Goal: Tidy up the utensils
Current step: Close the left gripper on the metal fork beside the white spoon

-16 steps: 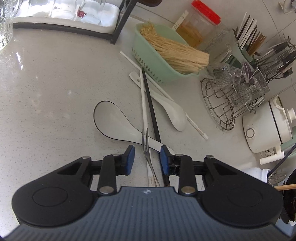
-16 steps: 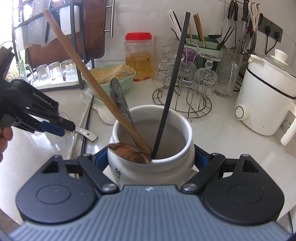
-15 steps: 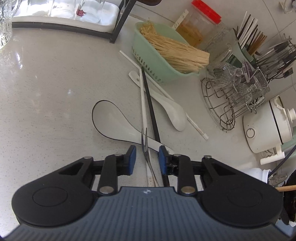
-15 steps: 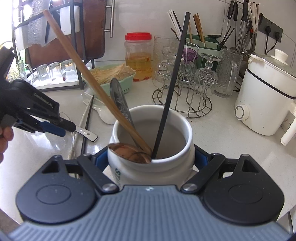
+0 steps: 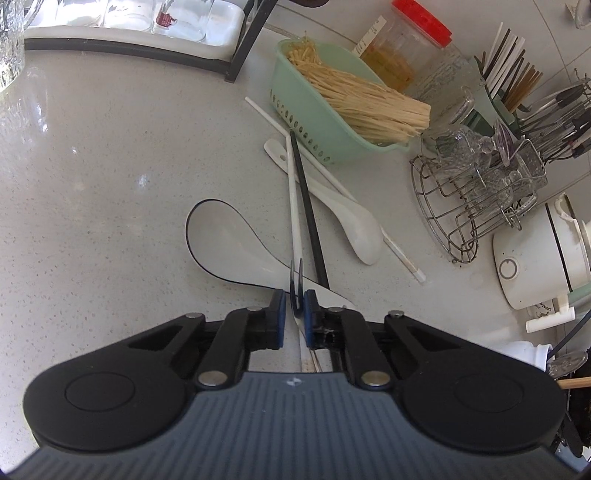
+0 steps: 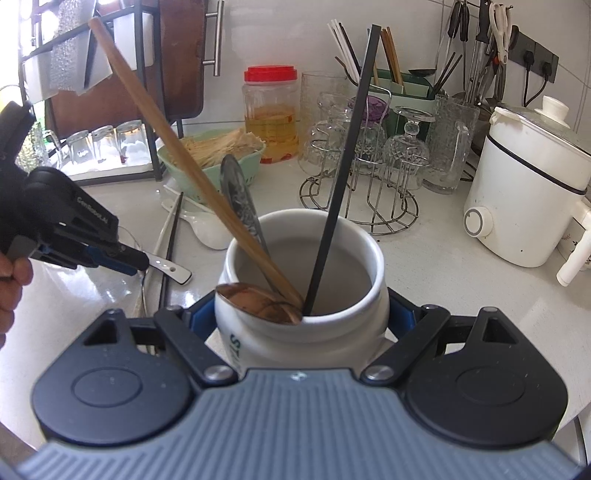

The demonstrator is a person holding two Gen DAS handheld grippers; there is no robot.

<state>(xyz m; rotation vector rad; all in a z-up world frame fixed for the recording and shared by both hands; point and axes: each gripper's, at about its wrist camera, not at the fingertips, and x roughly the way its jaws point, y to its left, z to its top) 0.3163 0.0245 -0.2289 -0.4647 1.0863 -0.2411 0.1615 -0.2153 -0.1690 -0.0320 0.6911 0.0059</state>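
My left gripper (image 5: 294,306) has closed on a small metal fork (image 5: 295,284) that lies over the handle of a black-rimmed white spoon (image 5: 225,243). A white chopstick (image 5: 294,206) and a black chopstick (image 5: 308,210) lie beside it, with a white ceramic spoon (image 5: 351,218) to the right. My right gripper (image 6: 301,317) is shut on a white ceramic jar (image 6: 306,288) that holds a wooden spoon (image 6: 177,147), a metal spoon (image 6: 240,199) and a black chopstick (image 6: 343,166). The left gripper (image 6: 136,263) also shows in the right wrist view.
A green basket of wooden sticks (image 5: 332,107) stands behind the loose utensils. A wire glass rack (image 5: 476,199), a red-lidded jar (image 5: 402,48), a chopstick holder (image 5: 513,81) and a white cooker (image 5: 539,258) stand to the right. A tray of glasses (image 5: 129,22) is at the back left.
My left gripper's fingers have closed in from either side onto the fork. The right gripper and jar have not moved.
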